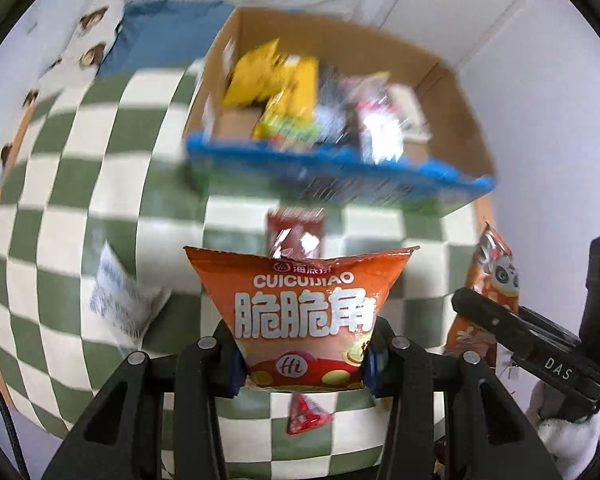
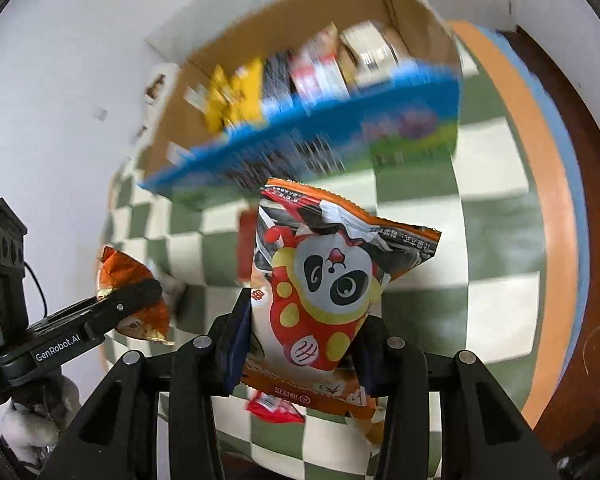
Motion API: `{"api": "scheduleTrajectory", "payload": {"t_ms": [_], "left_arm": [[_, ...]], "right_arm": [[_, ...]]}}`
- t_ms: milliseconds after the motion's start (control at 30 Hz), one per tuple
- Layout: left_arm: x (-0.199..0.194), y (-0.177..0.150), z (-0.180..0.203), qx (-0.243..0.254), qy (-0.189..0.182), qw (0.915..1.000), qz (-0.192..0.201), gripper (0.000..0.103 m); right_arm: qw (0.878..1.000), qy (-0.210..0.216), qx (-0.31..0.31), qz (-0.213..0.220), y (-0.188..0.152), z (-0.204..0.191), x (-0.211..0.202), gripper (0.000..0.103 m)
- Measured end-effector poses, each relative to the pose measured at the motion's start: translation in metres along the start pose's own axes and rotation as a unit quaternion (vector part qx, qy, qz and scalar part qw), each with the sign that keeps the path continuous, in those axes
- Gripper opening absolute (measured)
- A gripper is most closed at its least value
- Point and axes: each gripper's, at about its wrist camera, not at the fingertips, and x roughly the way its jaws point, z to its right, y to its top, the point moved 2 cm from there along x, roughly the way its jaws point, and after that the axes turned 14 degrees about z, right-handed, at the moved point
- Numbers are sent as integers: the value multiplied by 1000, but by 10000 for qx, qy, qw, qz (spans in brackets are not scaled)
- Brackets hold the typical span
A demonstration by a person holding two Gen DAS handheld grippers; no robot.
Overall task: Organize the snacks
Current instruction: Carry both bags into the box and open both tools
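Between the blue pads of the left gripper [image 1: 302,364] sat the lower part of an orange corn-snack bag [image 1: 300,312], the jaws clamped together on it so that the packet stood upright, its printed face to the camera and its crimped top edge pointing toward twelve o'clock; its long axis ran bottom to top of the left wrist view, flaring wider toward the top. The right gripper [image 2: 300,352] was likewise closed on a panda-print snack bag [image 2: 324,292], which leaned a little, its top seam pointing toward one o'clock and its long axis running from about seven to one. Both bags hung clear of the green-and-white checked cloth [image 1: 80,216]. Beyond them, at twelve o'clock in both views, lay the open cardboard box [image 1: 452,92] with its blue front wall, already holding yellow and other packets, blurred. A small red packet [image 1: 306,420] lay on the cloth below the left bag, a white wrapper [image 1: 120,296] at nine o'clock, and a brown sachet [image 1: 296,232] just before the box. By my reading, the step in hand was the carry, both picks made; the next move called for bringing each bag over the blue wall and releasing it inside without snagging the rim or the other gripper
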Motion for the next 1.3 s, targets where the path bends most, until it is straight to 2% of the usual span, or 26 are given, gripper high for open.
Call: {"api": "scheduleTrajectory", "payload": {"t_ms": [100, 233, 333, 500, 567, 700, 967, 1033, 1067, 1100, 1133, 1167, 1300], "left_arm": [[-1, 28, 21, 108, -153, 9998, 114, 40], [1, 72, 35, 396, -107, 9989, 233, 40], [22, 102, 36, 480, -50, 9988, 38, 40], [77, 139, 23, 673, 321, 9965, -378, 40], [97, 145, 16, 611, 340, 9957, -603, 40], [134, 154, 4, 722, 675, 9915, -850, 40], [178, 152, -13, 705, 955, 9848, -1272, 41], [185, 150, -18, 601, 967, 9837, -1389, 42], [188, 149, -21, 478, 893, 9847, -1420, 44], [190, 148, -23, 416, 837, 9855, -1418, 58], [191, 148, -25, 389, 827, 9860, -1396, 70], [192, 148, -26, 384, 836, 9867, -1340, 90], [191, 144, -26, 340, 708, 9887, -1273, 91]], "right_arm": [[9996, 137, -124, 221, 29, -13, -13, 46], [9977, 89, -381, 551, 79, -18, -25, 46], [9967, -17, -502, 638, 110, -21, -20, 46], [9947, -331, -852, 476, 153, -18, 9, 46], [9952, -359, -853, 319, 162, -14, 25, 46], [9933, -546, -1014, 22, 171, -6, 58, 46], [9872, -863, -1243, -495, 169, 14, 116, 46], [9849, -934, -1264, -732, 169, 18, 129, 52], [9841, -999, -1221, -815, 168, 20, 134, 59], [9827, -1088, -1204, -897, 167, 23, 139, 82], [9819, -1104, -1199, -961, 166, 25, 142, 93], [9826, -1050, -1169, -986, 165, 25, 143, 93], [9817, -1086, -1172, -1034, 163, 24, 147, 93]]}}
